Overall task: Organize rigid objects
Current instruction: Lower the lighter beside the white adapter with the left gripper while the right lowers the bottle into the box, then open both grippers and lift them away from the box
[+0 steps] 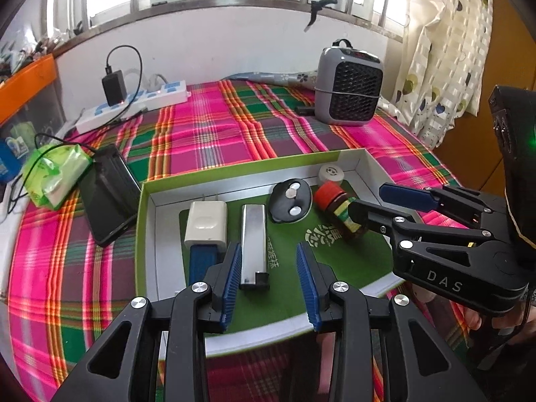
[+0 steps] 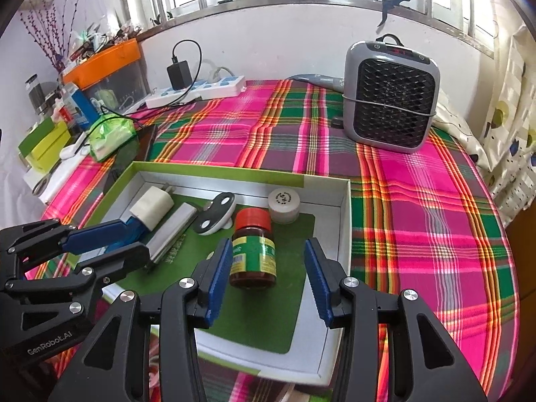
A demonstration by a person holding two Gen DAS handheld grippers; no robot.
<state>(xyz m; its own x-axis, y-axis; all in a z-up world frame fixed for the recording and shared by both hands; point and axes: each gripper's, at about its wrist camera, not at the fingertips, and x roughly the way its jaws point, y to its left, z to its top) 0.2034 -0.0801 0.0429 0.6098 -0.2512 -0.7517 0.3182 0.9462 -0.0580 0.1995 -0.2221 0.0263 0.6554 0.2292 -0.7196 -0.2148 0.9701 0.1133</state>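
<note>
Five small things already lie inside the box (image 2: 345, 221): charger (image 2: 152, 209), metal bar (image 2: 171, 231), black holder (image 2: 214, 217), white jar (image 2: 284, 206), brown bottle (image 2: 254, 251). Both grippers, left (image 1: 269, 284) and right (image 2: 268, 281), are spread and hold nothing; the task seems nearly finished

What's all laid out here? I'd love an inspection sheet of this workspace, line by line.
Surface: plaid cloth.
Job's things: box lid holding white charger, metal bar, black oval piece, brown bottle upright, small white jar.
Clutter: phone, green tissue pack, heater.
Grippers: left gripper open; right gripper open around the bottle.
Cables: power strip with black adapter.
Surroundings: barred window, curtain.
</note>
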